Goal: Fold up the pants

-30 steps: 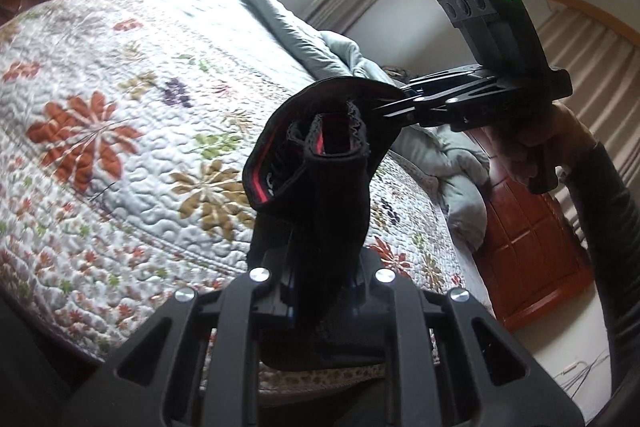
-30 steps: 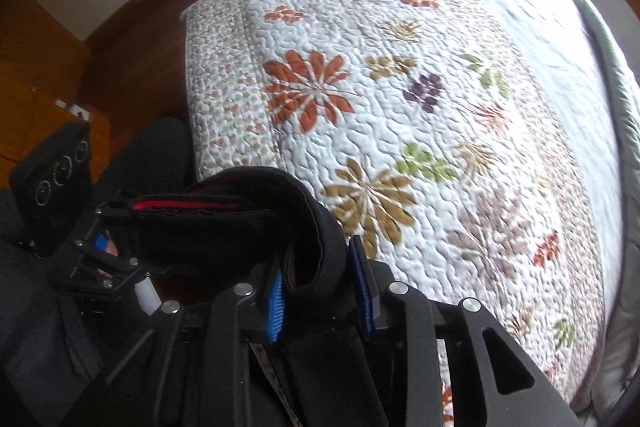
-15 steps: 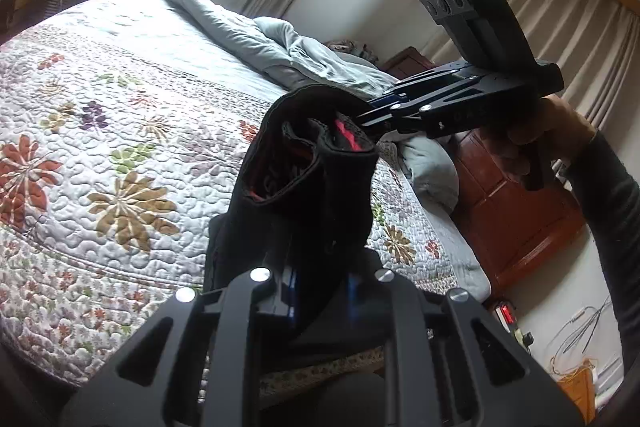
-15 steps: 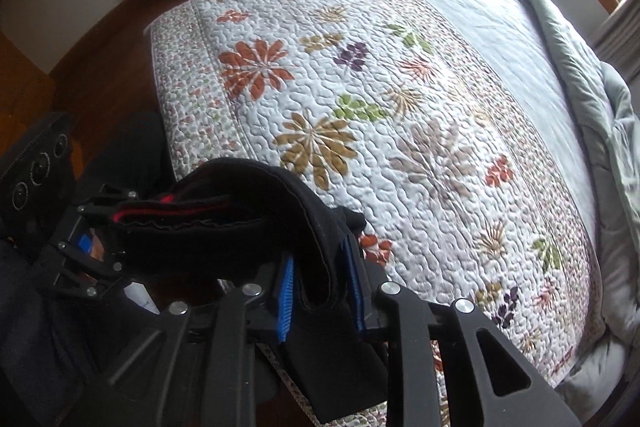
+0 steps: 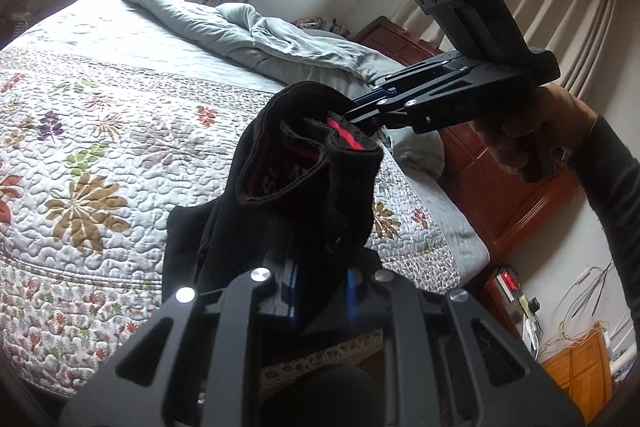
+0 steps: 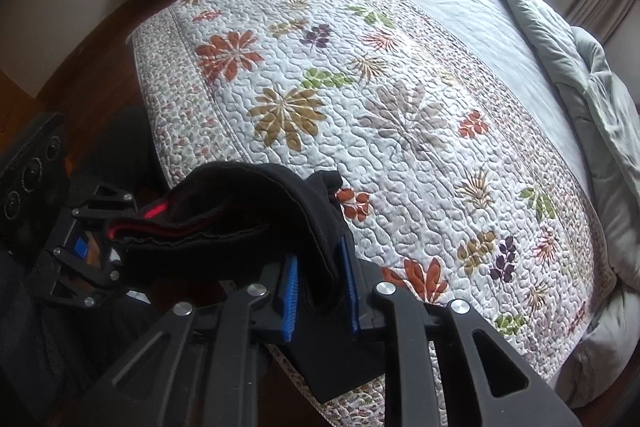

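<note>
Both cameras now look further up the bed than a second ago: the crumpled grey duvet (image 5: 224, 23) and the window fill more of the left view, and the black pants with a red-lined waistband (image 5: 304, 187) hang nearer the mattress edge, over the white floral quilted bedspread (image 6: 400, 115). Each tool keeps its hold: the left gripper (image 5: 320, 291) is closed narrowly on a thick bunch of the dark cloth, and the right gripper (image 6: 320, 291) pinches the waistband between its blue pads (image 6: 291, 291). My judgement is that the garment is being carried in to be spread flat; no fold is made yet. A small label on the right tool's black housing is too blurred to read, and no other writing shows.
</note>
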Demonstrator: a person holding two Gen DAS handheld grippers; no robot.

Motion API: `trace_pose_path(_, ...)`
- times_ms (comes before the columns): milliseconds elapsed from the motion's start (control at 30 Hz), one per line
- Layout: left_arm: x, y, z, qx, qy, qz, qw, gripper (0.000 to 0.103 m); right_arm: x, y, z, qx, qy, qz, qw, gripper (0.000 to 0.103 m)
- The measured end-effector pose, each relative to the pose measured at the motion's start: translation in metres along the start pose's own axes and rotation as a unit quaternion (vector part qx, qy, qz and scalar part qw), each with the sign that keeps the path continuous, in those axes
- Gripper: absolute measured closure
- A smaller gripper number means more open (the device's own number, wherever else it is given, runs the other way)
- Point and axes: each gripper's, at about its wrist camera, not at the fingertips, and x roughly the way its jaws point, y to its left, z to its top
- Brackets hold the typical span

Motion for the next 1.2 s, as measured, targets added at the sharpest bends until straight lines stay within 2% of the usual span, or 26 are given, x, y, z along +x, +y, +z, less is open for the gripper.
trace_pose_path(433,0.048,-0.024,-0.018,0.036,0.033,0.002,0.9988,0.087,0.020,-0.021,-0.046,-0.002,-0.019,-0.019,1.000,0.086)
trace_pose_path(567,0.069,-0.030,-0.029,0.048,0.049,0.004,0.9977,0.087,0.032,-0.029,-0.065,0.002,-0.022,-0.023,0.999,0.090)
trace_pose_path(967,0.113,-0.042,-0.049,0.068,0.089,0.007,0.9936,0.088,0.066,-0.056,-0.109,0.041,-0.028,-0.001,0.999,0.090)
trace_pose_path(1200,0.146,-0.043,-0.070,0.082,0.126,0.011,0.9886,0.088,0.094,-0.071,-0.139,0.069,-0.026,0.019,0.997,0.090)
